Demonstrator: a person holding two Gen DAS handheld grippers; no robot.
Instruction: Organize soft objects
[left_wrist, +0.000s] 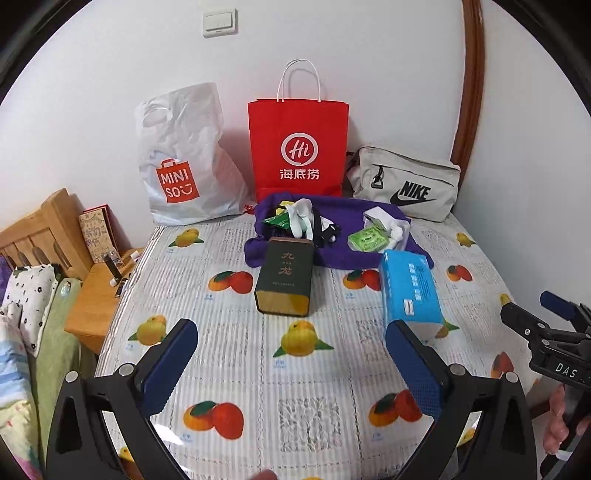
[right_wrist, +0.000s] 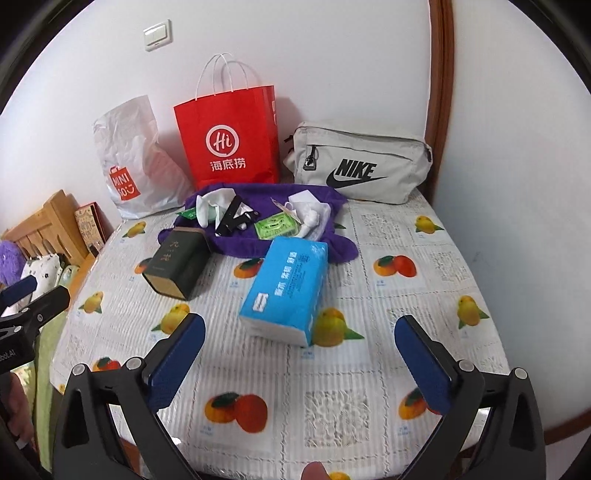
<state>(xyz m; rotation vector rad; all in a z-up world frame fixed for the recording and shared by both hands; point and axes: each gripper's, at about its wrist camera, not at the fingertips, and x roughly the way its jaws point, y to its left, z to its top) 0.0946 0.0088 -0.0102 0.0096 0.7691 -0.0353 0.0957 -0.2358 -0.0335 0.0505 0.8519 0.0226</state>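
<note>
While both tools hover low over the round table with its ribbed fruit-print plastic cover (right_wrist: 332, 424), the left gripper (left_wrist: 291, 354) stands with its blue-padded fingers spread wide and nothing between them. Same story for the right gripper (right_wrist: 299, 350): spread wide, holding nothing.

Where are the soft things? Heaped mid-table, apart from both tools. A crumpled purple fabric cloth (right_wrist: 266, 236) lies spread and rumpled, and on it sit limp white fabric pieces (right_wrist: 210, 206), a black strap (right_wrist: 232, 218), a flat green printed packet (right_wrist: 275, 227) and a white wad in clear plastic (right_wrist: 310, 214). Just in front, a squashy blue plastic-wrapped tissue pack (right_wrist: 284, 288) lies at an angle, one corner touching the purple cloth. Beside it rests a rigid dark green rectangular tin with gold trim (right_wrist: 179, 264), on its side.

Against the wall stand three possible homes: a crinkly white plastic shopping bag (right_wrist: 136, 166), a stiff red paper bag with white string handles (right_wrist: 229, 140) and a grey fabric zip pouch with a black logo (right_wrist: 362, 166).

My read: the soft items lie loose and jumbled, so sorting remains. What, if anything, already sits inside the bags is hidden.
</note>
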